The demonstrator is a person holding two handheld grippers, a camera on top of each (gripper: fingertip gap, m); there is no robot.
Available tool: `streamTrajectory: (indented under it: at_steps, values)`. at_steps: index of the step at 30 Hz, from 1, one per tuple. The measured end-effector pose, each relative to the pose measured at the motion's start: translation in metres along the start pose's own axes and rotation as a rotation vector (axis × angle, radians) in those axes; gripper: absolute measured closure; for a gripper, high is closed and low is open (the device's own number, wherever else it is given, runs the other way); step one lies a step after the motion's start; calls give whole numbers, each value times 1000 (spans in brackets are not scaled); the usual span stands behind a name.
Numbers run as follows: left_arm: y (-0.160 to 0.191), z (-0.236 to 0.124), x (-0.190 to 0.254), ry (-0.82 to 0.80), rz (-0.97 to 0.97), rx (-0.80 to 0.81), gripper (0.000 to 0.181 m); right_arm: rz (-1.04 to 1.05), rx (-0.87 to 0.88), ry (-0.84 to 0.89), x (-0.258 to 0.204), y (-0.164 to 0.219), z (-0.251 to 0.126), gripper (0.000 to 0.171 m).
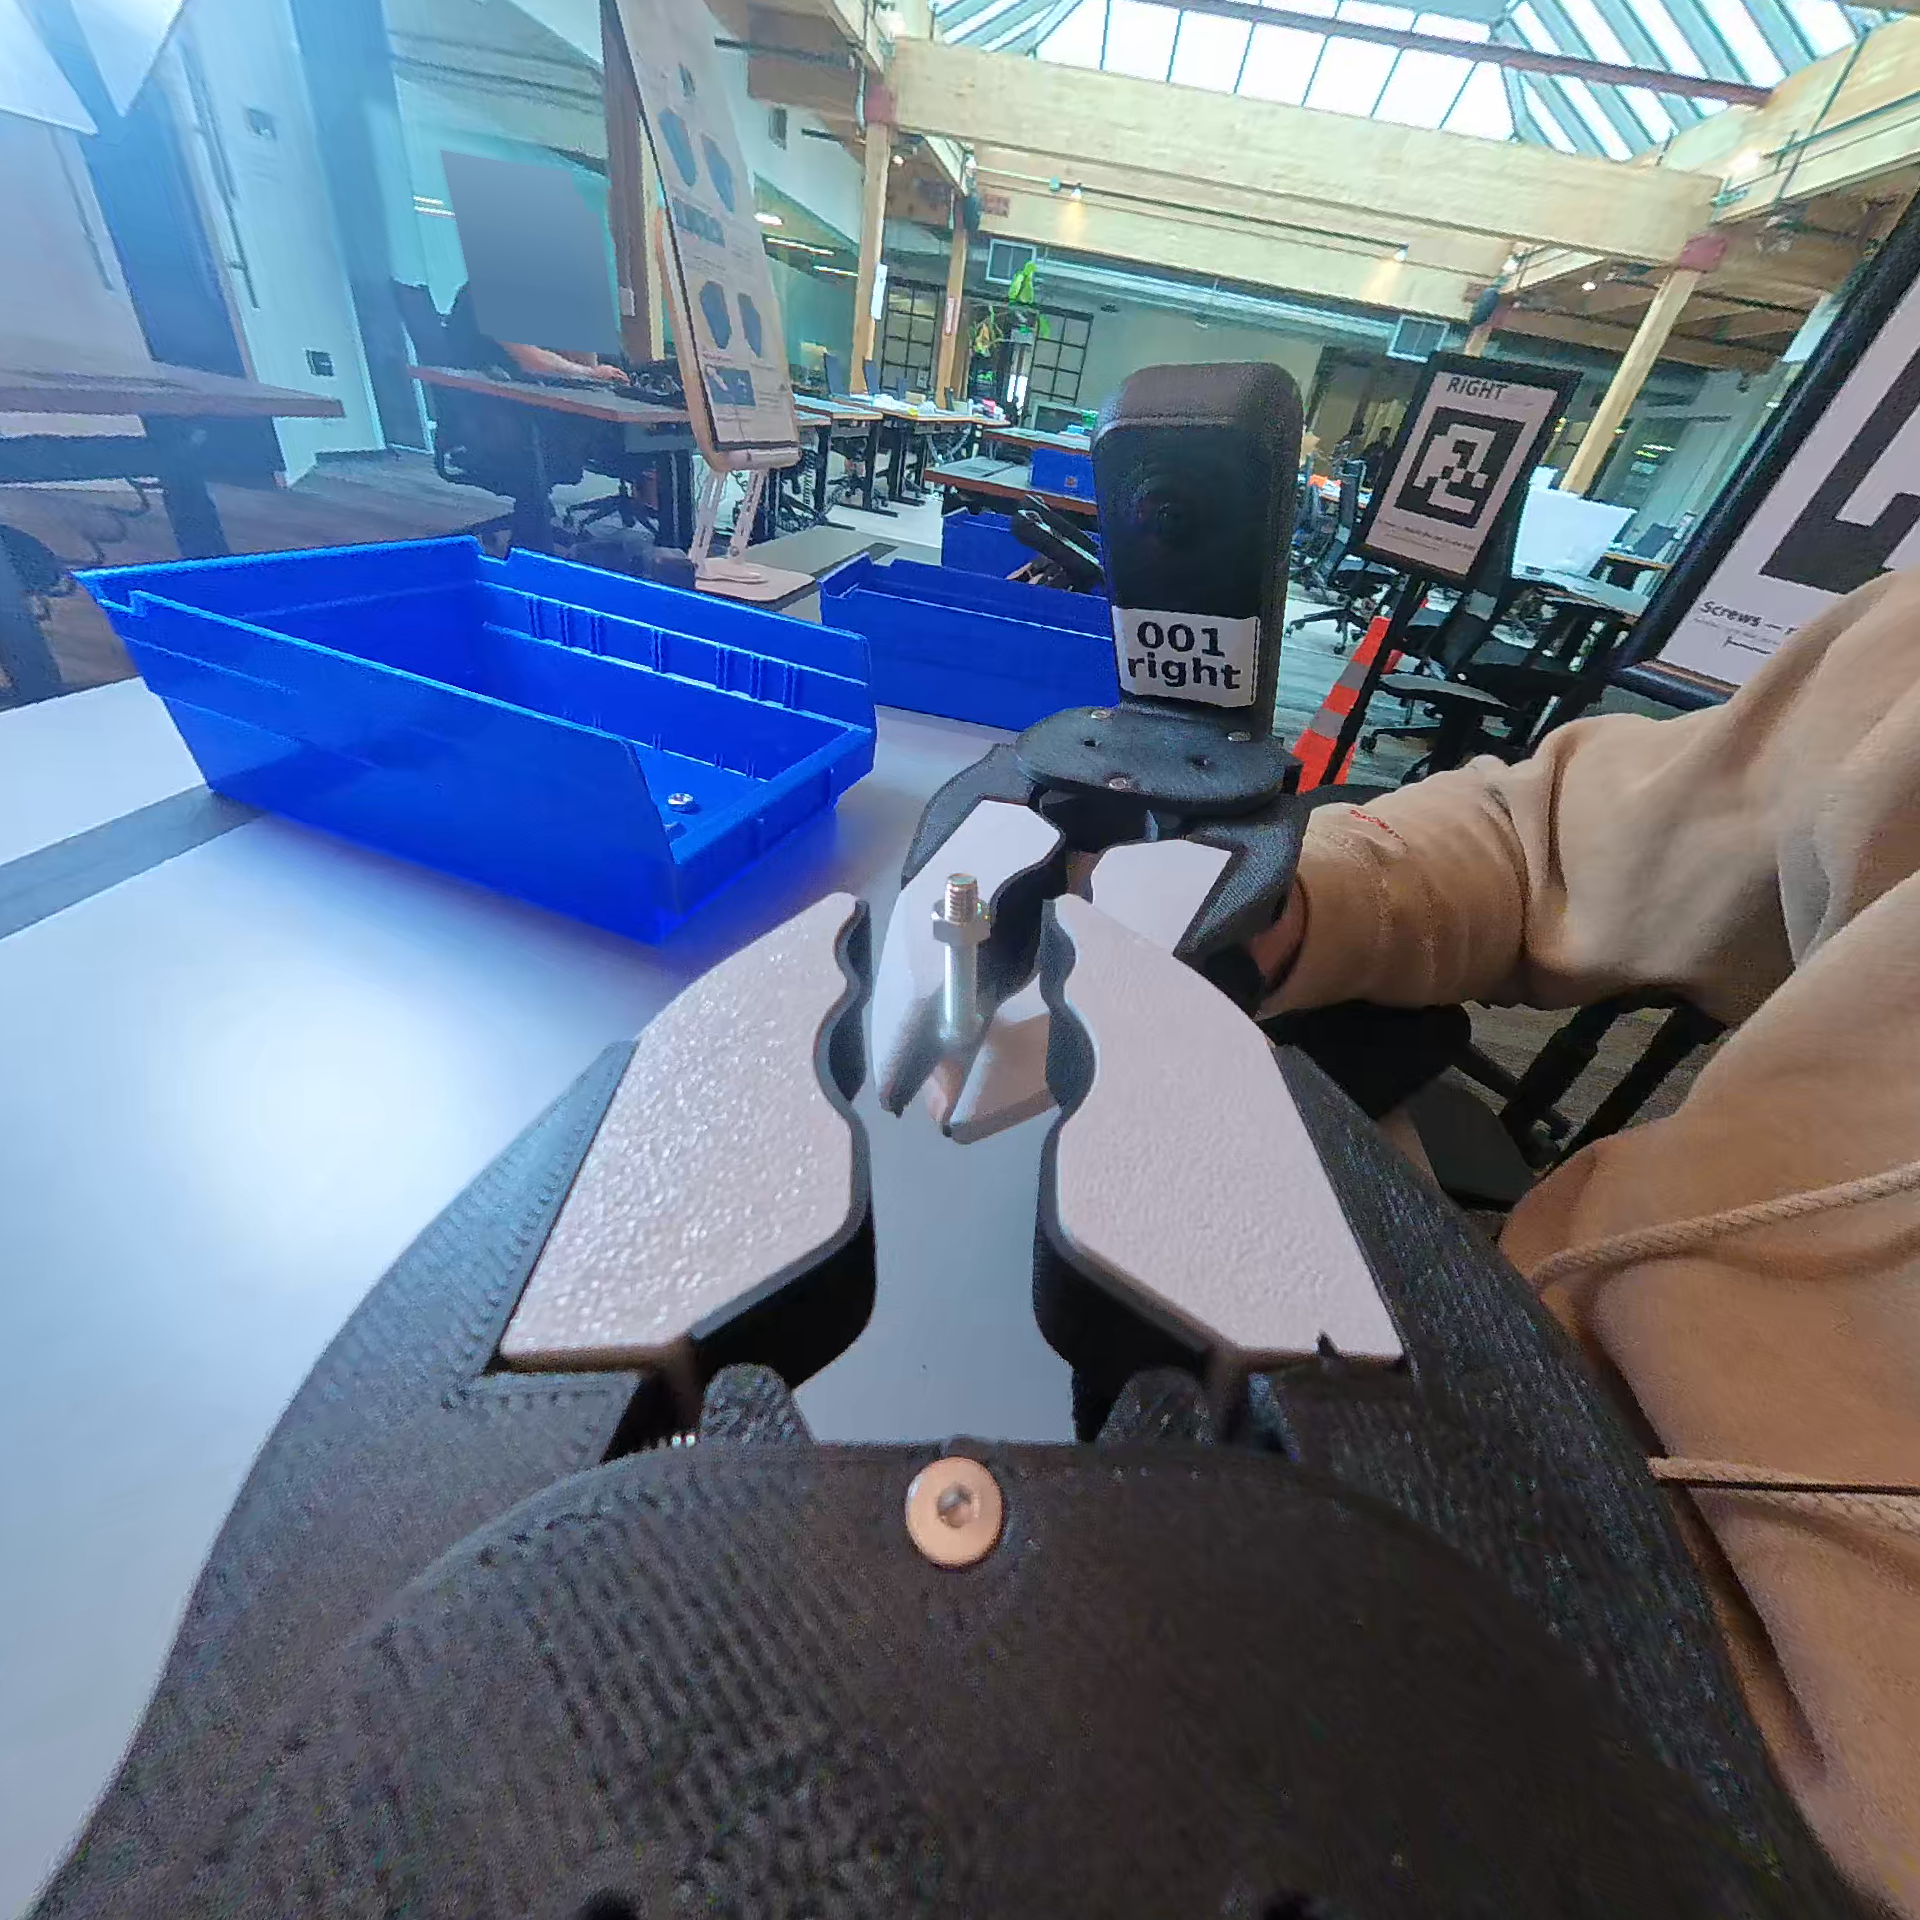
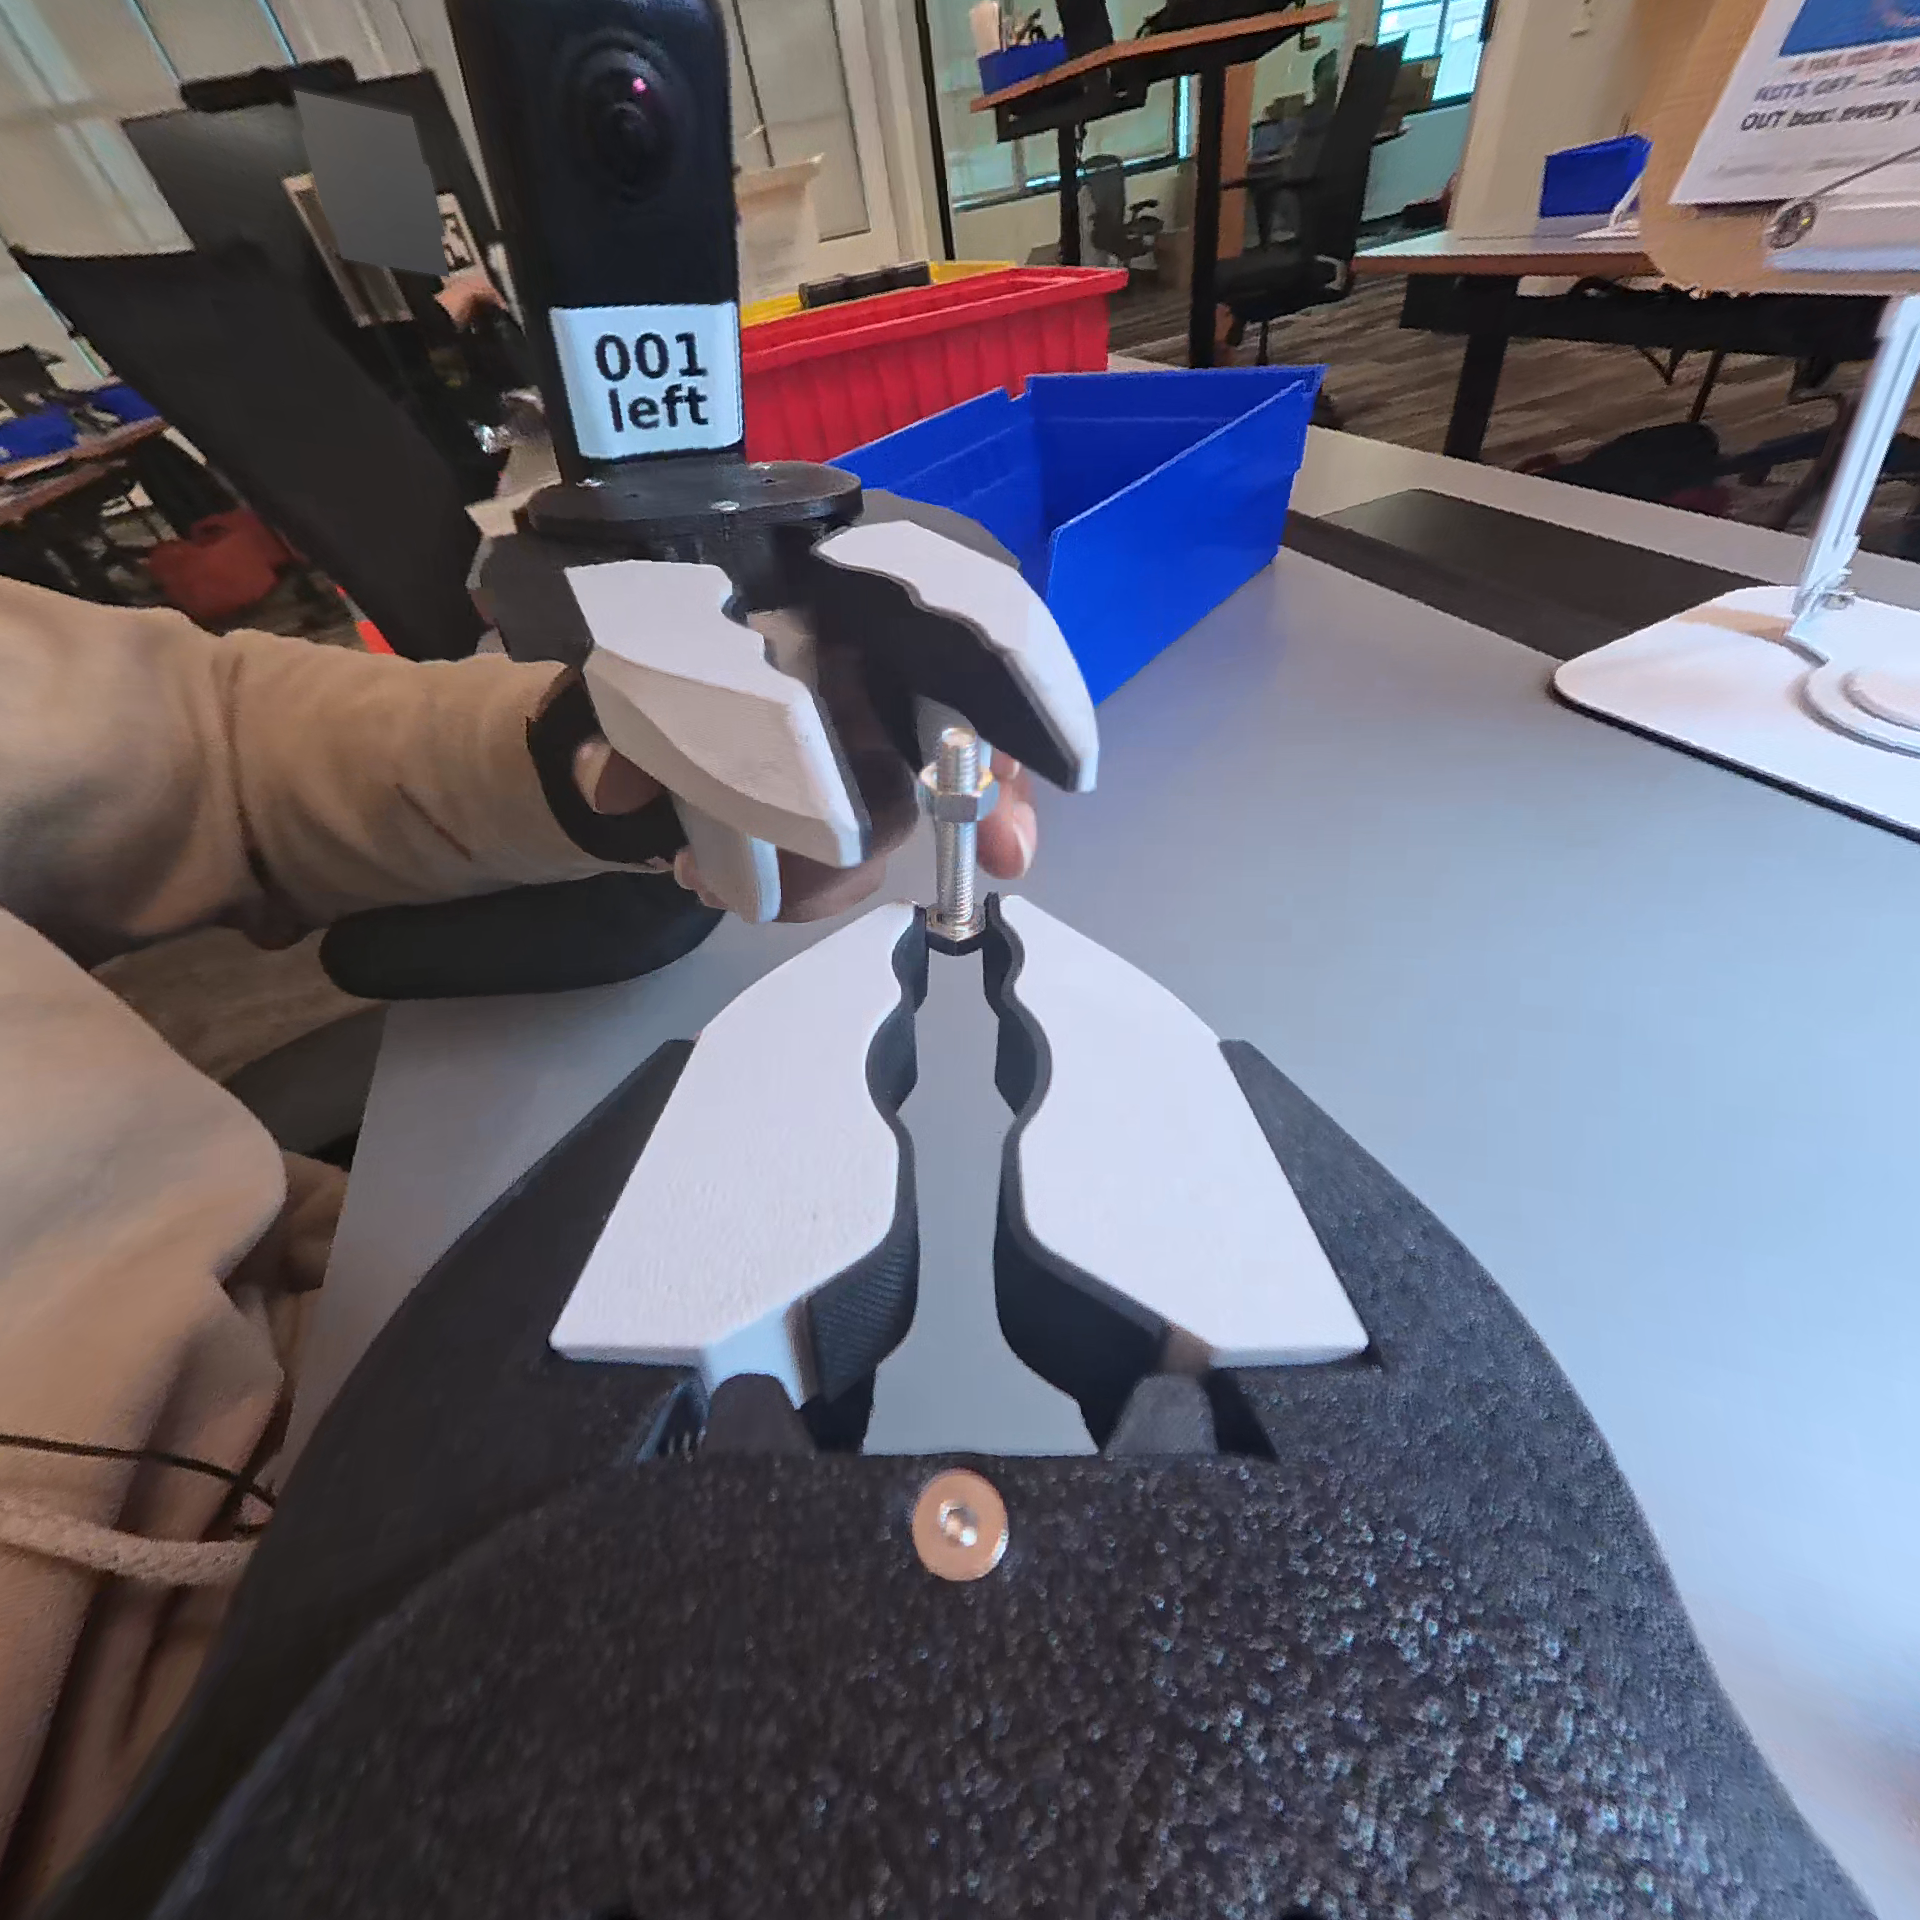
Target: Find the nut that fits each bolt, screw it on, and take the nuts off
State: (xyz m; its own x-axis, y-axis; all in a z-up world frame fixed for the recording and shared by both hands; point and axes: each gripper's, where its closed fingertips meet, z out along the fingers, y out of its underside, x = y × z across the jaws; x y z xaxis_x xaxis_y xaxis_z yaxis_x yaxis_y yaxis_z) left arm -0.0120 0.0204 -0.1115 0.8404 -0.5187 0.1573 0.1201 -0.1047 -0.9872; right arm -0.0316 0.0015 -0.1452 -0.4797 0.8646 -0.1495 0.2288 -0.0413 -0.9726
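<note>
A silver bolt [image 2: 954, 852] stands upright above the grey table [image 2: 1403, 935], with a hex nut [image 2: 959, 802] threaded on near its top. My right gripper [image 2: 956, 916] is shut on the bolt's lower end. In the left wrist view the bolt [image 1: 956, 987] and nut [image 1: 958, 914] stand between the tips of my left gripper [image 1: 956, 930], which is open and does not touch them. The right gripper [image 1: 940, 1101] shows there from the front. In the right wrist view the left gripper [image 2: 923, 840] straddles the bolt's top.
A blue bin [image 1: 488, 707] with one loose nut [image 1: 681, 800] inside sits on the table [image 1: 260, 1091] at the left, and a second blue bin [image 1: 966, 634] stands behind. A red bin [image 2: 925, 343] and a white stand base [image 2: 1745, 675] are farther off. Tan sleeves [image 1: 1558, 831] flank the grippers. Less than 4 cm separates the two grippers' tips.
</note>
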Motion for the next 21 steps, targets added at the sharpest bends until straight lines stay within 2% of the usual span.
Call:
streamTrajectory:
  at_steps: [2, 3, 4, 5, 8, 12, 15, 17, 21]
  values:
    - [1, 0, 7, 41, -3, -8, 159, -5, -7, 6, 1, 1, 1, 161]
    - [0, -1, 7, 41, -7, -9, 156, 2, -4, 17, 4, 0, -1, 161]
    - [-1, -3, 13, 80, 2, -5, 174, 10, -1, 40, 9, -1, -2, 161]
    - [-4, -5, 17, 108, 1, 12, 176, 18, 2, 60, 14, -1, -4, 161]
    - [-4, -4, 13, 69, 28, 8, 171, 29, 4, 65, 18, -2, -7, 161]
    - [1, 0, 2, 9, 10, -1, 151, 5, -19, 22, 4, 3, 0, 161]
    - [2, 0, 7, 39, 10, -12, 155, 3, -31, 24, 4, 5, 1, 161]
    - [-2, -5, 16, 100, 17, -1, 181, 20, -25, 61, 13, 4, -2, 161]
    - [-2, -4, 11, 54, 41, 7, 172, 28, -22, 69, 17, 1, -6, 161]
